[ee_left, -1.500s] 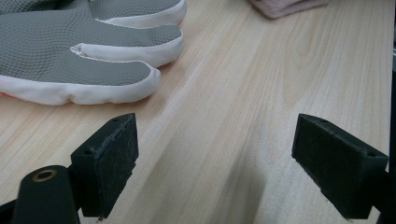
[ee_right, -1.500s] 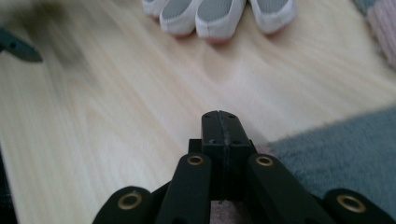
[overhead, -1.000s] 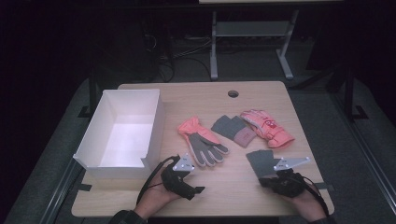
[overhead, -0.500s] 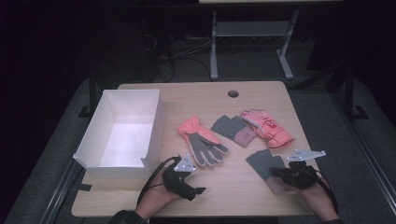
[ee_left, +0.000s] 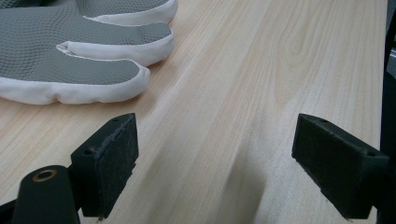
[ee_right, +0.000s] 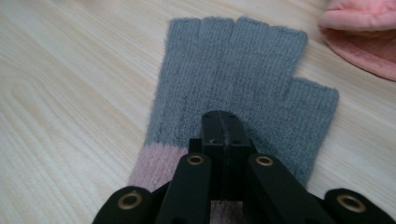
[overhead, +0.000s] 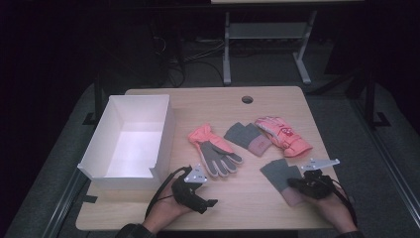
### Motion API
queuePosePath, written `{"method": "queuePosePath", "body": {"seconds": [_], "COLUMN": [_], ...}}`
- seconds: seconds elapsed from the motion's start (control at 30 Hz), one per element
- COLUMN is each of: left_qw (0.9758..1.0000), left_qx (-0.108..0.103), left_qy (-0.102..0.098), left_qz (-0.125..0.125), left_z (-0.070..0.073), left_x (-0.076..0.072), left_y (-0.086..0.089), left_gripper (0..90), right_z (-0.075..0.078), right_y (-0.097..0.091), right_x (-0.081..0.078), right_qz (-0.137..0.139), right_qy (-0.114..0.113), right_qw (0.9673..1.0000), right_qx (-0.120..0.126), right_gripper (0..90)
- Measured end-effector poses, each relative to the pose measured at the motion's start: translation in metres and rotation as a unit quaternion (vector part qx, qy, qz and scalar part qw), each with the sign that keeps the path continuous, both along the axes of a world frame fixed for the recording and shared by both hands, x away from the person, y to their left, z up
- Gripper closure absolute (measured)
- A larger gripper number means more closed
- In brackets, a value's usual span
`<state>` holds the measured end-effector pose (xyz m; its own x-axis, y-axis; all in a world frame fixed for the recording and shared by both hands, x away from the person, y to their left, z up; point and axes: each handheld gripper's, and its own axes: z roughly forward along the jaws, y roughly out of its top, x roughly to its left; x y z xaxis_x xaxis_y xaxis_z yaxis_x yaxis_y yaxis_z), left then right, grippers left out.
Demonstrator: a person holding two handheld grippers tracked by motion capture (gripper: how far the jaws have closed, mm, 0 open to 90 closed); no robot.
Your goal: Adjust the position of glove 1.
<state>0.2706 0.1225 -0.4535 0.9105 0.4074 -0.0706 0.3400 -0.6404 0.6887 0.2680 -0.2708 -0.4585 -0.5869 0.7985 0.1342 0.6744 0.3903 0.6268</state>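
Hand-held right gripper (ee_right: 224, 122): fully closed, black jaws pressed flat together with no gap at the tips. Points down at the palm of a grey knitted fingerless glove with a pale pink cuff (ee_right: 233, 70). Cannot tell whether a pinch of the knit is caught between the pads.

Glove: lies flat on the light wooden table (ee_left: 280, 70), near the front right edge in the high view. Shows fine ribbed grey wool, four short open finger stubs at the far end and a thumb stub off to one side. Spreads out ahead of the closed jaws, finger stubs pointing away from them, cuff nearest the hand. Lies close to a salmon-pink padded glove (ee_right: 359, 37) without touching it.

Left gripper (ee_left: 229, 163): wide open, nothing between the jaws but bare wood. Sits just beside the fingertips of a padded glove with a grey textured palm and white edging (ee_left: 60, 56), apart from them.

Hidden or unclear: middle of the pink cuff and lower palm covered by the right gripper's jaws and linkage. Salmon-pink glove cut off at the frame corner in the right gripper view. Grey-palmed glove cut off at the top and left of the left gripper view, wrist end out of frame.
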Motion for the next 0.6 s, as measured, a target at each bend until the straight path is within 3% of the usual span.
{"method": "queuePosePath", "body": {"seconds": [0.6], "left_qw": [1.0000], "left_qx": [0.001], "left_qy": [0.003], "left_qz": [0.002], "left_z": [-0.001], "left_x": [0.002], "left_y": [0.001], "left_gripper": [14.1], "right_z": [-0.001], "right_y": [0.048], "right_x": [0.000], "right_qz": [0.068], "right_qy": [0.003], "right_qw": [0.9977], "right_qx": [0.008], "right_gripper": [90.0]}}
